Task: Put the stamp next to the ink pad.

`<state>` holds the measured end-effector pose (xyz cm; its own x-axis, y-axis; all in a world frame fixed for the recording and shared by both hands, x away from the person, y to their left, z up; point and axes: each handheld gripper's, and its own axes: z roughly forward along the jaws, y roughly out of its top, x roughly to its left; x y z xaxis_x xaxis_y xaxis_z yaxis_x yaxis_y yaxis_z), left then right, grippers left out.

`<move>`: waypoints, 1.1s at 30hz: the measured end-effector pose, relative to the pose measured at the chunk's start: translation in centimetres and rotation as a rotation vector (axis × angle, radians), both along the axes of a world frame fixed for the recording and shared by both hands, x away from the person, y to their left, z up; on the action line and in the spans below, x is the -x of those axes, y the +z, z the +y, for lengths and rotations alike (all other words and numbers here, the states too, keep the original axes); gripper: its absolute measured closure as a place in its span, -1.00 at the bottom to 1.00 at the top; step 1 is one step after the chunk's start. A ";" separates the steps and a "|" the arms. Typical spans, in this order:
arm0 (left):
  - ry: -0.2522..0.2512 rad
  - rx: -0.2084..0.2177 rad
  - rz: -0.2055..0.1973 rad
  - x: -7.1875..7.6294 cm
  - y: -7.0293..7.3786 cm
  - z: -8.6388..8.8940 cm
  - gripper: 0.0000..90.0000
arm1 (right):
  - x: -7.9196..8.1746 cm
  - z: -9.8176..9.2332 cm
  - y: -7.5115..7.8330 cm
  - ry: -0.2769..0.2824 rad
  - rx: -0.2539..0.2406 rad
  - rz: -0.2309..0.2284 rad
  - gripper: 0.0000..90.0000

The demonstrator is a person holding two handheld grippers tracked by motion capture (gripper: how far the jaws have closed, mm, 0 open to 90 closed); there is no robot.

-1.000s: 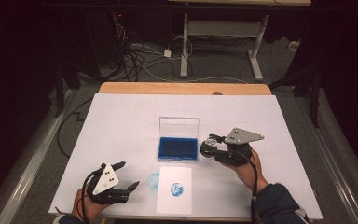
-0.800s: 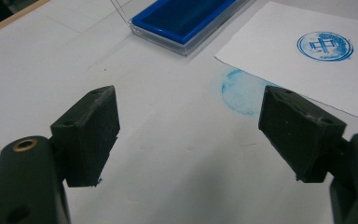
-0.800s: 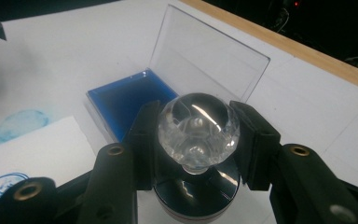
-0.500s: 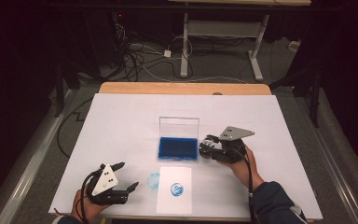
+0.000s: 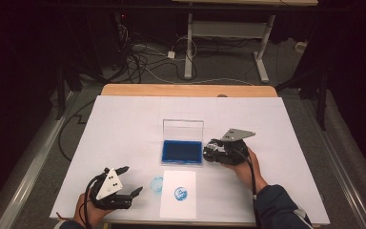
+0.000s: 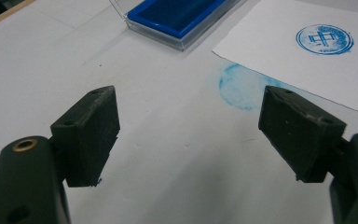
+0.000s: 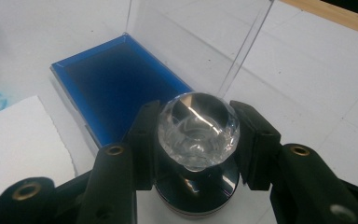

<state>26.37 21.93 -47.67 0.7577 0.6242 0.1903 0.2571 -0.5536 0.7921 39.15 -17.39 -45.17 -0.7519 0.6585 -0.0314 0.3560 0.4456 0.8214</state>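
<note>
Left tongs (image 5: 132,180) low over the white surface (image 5: 124,129) near its front edge, jaws spread wide, nothing between them, a round blue ink smudge (image 6: 238,87) just ahead. Next along, a paper sheet (image 5: 178,194) with a blue stamped seal (image 5: 180,193), and behind it an open blue ink pad (image 5: 181,151), clear lid (image 5: 183,129) upright. Right tongs (image 7: 196,140) clamped shut on a stamp (image 7: 196,154) with a faceted clear knob, upright, just beside the pad's right end.

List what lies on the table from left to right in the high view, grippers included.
Left gripper, jaws open → faint blue smudge on the table cover → stamped paper sheet → right gripper, jaws shut on a clear-knobbed stamp.
</note>
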 end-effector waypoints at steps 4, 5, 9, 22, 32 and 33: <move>0.000 0.000 -0.002 0.0 0.0 0.0 -0.57 | -0.2 -0.1 -0.2 0.004 -0.009 0.016 0.25; -0.001 0.000 -0.002 0.0 0.0 -0.1 -0.57 | -0.1 0.0 -0.2 0.005 -0.009 0.018 0.25; -0.006 -0.003 -0.002 0.0 0.0 -0.2 -0.57 | -0.1 -0.1 -0.2 -0.010 -0.011 0.008 0.19; -0.008 -0.004 -0.002 0.0 0.1 -0.1 -0.57 | 0.2 0.0 0.3 -0.040 0.035 -0.050 -0.36; -0.016 -0.008 0.001 0.0 0.1 -0.3 -0.57 | 0.6 -0.4 0.9 -0.065 -0.002 -0.092 -0.58; -0.016 -0.007 0.001 0.0 0.1 -0.3 -0.57 | 0.6 -0.4 0.9 -0.068 0.000 -0.099 -0.59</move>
